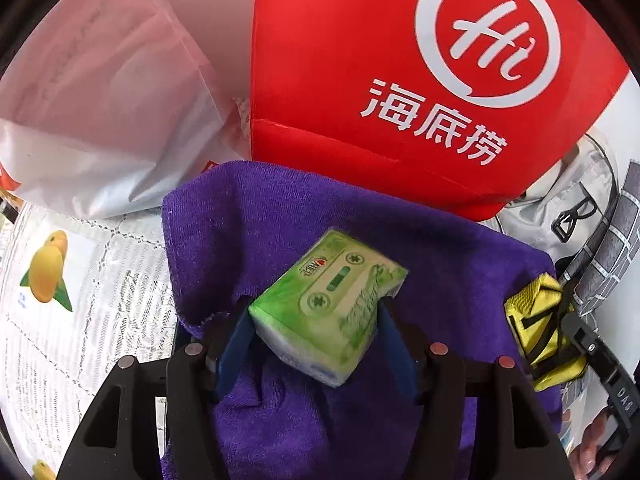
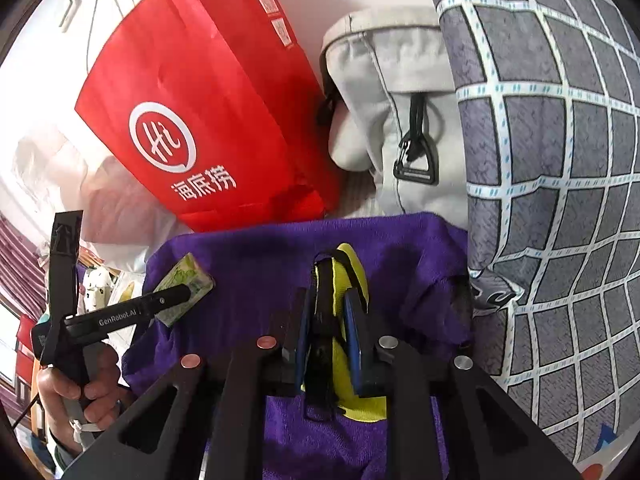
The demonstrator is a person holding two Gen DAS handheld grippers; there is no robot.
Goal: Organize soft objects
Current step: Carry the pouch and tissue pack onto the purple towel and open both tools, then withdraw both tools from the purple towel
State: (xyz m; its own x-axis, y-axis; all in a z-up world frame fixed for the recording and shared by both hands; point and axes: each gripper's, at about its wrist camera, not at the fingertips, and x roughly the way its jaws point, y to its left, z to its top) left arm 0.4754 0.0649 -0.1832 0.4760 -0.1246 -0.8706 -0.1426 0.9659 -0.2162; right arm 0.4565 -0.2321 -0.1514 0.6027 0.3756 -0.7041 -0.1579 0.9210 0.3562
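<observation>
Purple terry towel lies under both loads. Green tissue pack is pinched by left claw, shiny yellow pouch by right claw; the skewed pack could slip.

Green tissue pack sits between left gripper fingers over purple terry towel; yellow pouch to its right in right gripper. Red paper bag behind towel.

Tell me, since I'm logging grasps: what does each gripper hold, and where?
Left gripper pinches the green tissue pack across its near end; right gripper clamps the yellow pouch around its black strap.
</observation>
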